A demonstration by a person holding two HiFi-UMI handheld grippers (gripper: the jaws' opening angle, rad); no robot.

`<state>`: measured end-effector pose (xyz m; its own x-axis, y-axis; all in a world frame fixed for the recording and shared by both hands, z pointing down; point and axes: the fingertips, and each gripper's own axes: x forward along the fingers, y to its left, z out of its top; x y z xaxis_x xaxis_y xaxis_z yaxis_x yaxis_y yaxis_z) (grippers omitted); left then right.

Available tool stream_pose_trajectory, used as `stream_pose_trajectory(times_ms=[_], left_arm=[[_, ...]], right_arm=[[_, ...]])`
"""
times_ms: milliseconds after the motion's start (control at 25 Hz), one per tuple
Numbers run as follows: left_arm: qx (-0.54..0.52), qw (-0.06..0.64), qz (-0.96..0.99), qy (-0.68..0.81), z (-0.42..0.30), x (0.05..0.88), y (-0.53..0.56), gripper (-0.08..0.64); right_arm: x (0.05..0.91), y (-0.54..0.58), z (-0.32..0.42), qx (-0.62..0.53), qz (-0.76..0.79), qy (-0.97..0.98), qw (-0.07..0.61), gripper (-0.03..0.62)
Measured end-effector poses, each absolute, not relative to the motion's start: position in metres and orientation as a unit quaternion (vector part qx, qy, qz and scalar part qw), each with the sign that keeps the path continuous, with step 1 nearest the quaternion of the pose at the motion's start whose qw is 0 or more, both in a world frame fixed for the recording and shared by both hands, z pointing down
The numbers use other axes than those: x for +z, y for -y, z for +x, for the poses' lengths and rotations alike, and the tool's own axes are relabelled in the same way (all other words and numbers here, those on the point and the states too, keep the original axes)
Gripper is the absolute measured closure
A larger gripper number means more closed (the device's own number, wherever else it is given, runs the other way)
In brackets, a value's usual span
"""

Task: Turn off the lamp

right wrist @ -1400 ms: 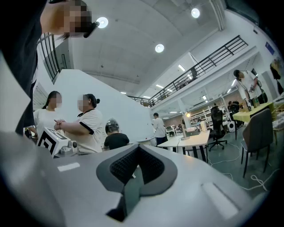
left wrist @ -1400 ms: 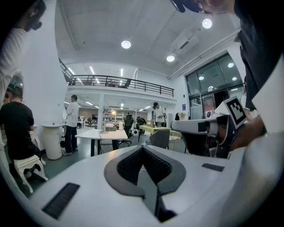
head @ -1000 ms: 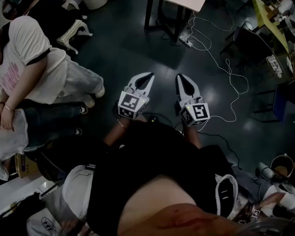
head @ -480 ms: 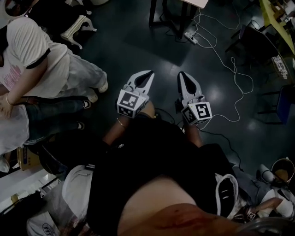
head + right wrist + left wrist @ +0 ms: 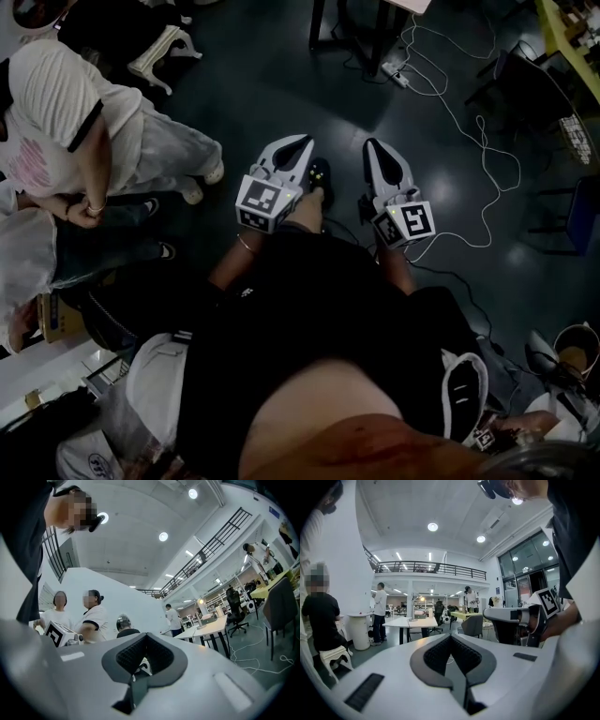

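The lamp (image 5: 422,599) stands far across the hall from both grippers, about midway along the top of a white table (image 5: 417,621), and its head glows. The right gripper view shows the same lit lamp (image 5: 200,601) on that table (image 5: 206,629), again in the distance. In the head view the left gripper (image 5: 303,142) and the right gripper (image 5: 370,143) are held side by side in front of the wearer's body, above the dark floor (image 5: 262,84), near each other but not touching, both pointing away from the person. Seen from its own camera, the left gripper (image 5: 450,636) has its jaws brought together, the tips meeting, and the gap between the dark pads (image 5: 433,656) shows only floor, with nothing gripped. The right gripper (image 5: 146,635) is likewise closed, tip to tip, with nothing between its pads (image 5: 129,657). The right gripper's marker cube (image 5: 548,602) shows at the right edge of the left gripper view. A white cable (image 5: 478,141) winds over the floor to the right of the grippers, and a person in a white shirt (image 5: 66,122) is at the left of the head view.
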<state>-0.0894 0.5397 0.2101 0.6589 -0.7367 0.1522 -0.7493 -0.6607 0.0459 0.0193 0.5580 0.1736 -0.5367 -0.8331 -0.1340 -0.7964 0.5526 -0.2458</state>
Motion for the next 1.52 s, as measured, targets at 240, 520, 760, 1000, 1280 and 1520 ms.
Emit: stream_pose_trajectory(times_ms=[240,520,760,1000,1280,1520], left_arm=[[0.051,0.061,0.915,0.395,-0.076,0.209,-0.524,0.558],[0.052,0.061,0.912,0.402,-0.076,0.212,-0.494,0.558],[0.055,0.063,0.907,0.412,-0.085,0.209,-0.461,0.558],[0.052,0.065,0.909,0.409,-0.085,0.212,-0.431,0.558],[0.056,0.071,0.913,0.399,-0.074,0.221,-0.383,0.558],[0.056,0.073,0.920,0.380,-0.064,0.225,-0.350,0.558]], right_arm=[[0.174,-0.543,0.026,-0.072,-0.468,-0.874,0.108,0.594],[0.174,-0.513,0.026,-0.077,-0.465,-0.876,0.100,0.594],[0.173,-0.483,0.018,-0.079,-0.456,-0.881,0.096,0.594],[0.179,-0.452,0.015,-0.085,-0.453,-0.882,0.096,0.594],[0.187,-0.413,0.024,-0.085,-0.462,-0.879,0.085,0.594],[0.189,-0.382,0.032,-0.092,-0.478,-0.870,0.082,0.594]])
